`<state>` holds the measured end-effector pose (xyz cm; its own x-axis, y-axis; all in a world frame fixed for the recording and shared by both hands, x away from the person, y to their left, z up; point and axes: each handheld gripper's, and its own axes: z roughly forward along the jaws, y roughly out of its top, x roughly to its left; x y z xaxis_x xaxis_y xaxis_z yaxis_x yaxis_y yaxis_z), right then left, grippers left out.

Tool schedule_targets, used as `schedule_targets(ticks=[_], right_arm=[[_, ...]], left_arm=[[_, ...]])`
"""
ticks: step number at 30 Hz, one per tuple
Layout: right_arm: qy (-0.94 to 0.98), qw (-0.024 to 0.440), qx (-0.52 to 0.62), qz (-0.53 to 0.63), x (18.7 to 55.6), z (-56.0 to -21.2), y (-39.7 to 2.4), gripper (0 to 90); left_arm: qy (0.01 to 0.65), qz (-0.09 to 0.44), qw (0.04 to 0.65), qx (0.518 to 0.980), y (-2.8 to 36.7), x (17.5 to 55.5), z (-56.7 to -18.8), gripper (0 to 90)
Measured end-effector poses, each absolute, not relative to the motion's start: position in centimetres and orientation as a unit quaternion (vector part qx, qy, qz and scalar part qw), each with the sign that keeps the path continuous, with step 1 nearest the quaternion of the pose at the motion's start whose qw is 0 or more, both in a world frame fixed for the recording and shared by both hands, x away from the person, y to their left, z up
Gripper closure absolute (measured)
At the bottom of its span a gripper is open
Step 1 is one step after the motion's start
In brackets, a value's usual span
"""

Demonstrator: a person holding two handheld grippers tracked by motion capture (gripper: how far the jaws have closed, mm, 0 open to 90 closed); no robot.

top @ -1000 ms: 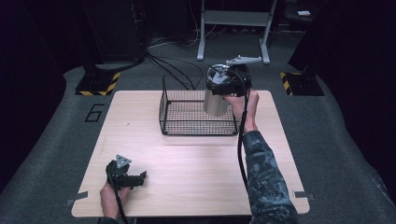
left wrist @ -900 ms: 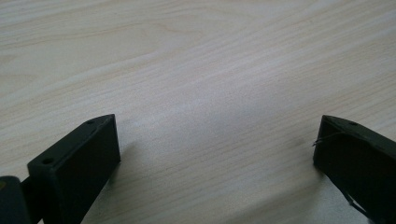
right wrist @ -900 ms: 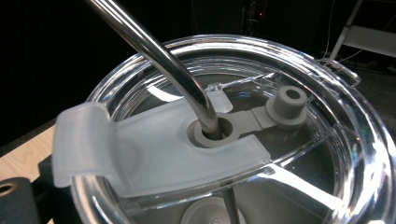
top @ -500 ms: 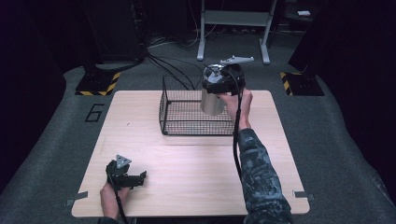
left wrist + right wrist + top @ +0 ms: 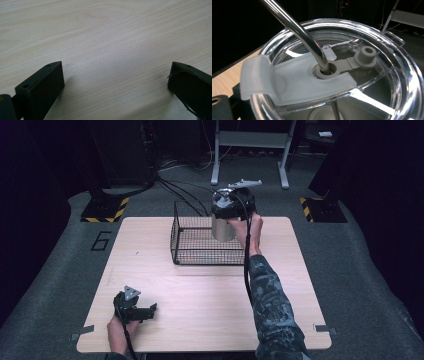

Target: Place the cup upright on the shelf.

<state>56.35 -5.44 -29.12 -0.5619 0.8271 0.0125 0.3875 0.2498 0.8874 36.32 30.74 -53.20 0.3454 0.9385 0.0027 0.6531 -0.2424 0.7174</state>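
Right gripper (image 5: 226, 215) carries a stainless steel tumbler (image 5: 222, 227) with a clear plastic lid (image 5: 342, 75) over the black wire basket (image 5: 200, 256), its jaws closed on the cup.

Held at the basket's far right corner, the tumbler looks rigid and smooth-walled, probably slippery, and top-heavy with the bent metal straw (image 5: 297, 30) standing in its lid; gripping the steel wall just below the rim seems safest, since the lid might pop off. Left gripper (image 5: 137, 311) rests on the pale wooden table (image 5: 200, 290) near its front left corner, jaws wide apart, holding nothing.

Wooden table (image 5: 200, 295) — wire basket (image 5: 200, 255) on it
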Motion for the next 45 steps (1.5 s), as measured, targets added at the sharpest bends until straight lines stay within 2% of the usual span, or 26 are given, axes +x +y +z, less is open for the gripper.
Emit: schedule_targets(ticks=[45], right_arm=[[0.752, 0.217, 0.456, 0.424, 60.3, -35.8, -3.5, 3.3]], left_arm=[[0.524, 0.225, 0.318, 0.757, 30.8, 36.3, -53.2, 0.5]])
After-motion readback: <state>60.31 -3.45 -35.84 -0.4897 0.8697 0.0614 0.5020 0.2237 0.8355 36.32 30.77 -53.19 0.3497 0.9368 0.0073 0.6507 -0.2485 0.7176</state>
